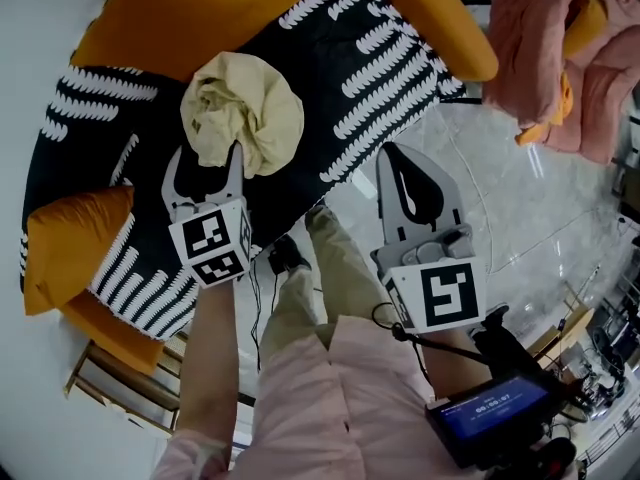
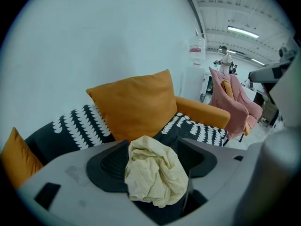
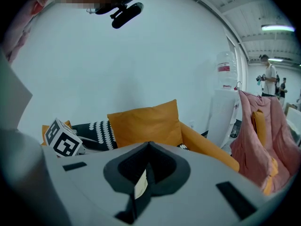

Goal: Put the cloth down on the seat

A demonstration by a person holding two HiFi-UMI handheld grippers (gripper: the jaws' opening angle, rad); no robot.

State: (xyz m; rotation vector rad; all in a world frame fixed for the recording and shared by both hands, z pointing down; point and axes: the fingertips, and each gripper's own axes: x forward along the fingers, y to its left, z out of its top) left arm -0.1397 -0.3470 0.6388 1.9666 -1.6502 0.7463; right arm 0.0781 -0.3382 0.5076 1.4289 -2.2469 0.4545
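Note:
A crumpled cream cloth (image 1: pixel 243 111) hangs just over the black seat with a white pattern (image 1: pixel 340 78). My left gripper (image 1: pixel 205 168) is shut on the cloth's lower part, and the bundle bulges out beyond the fingertips. In the left gripper view the cloth (image 2: pixel 155 173) fills the gap between both dark pads of that gripper (image 2: pixel 153 146). My right gripper (image 1: pixel 398 158) hovers off the seat's front edge, over the floor, shut with nothing in it. In its own view the right gripper (image 3: pixel 149 145) has its jaws met, with only a small pale tag low in the slot.
Orange cushions lie on the sofa: one at the near left (image 1: pixel 75 238), one against the back (image 2: pixel 136 105). An orange armrest (image 1: pixel 440 18) bounds the seat's right side. A chair draped in pink fabric (image 1: pixel 570 58) stands farther right. The person's legs (image 1: pixel 300 288) are below.

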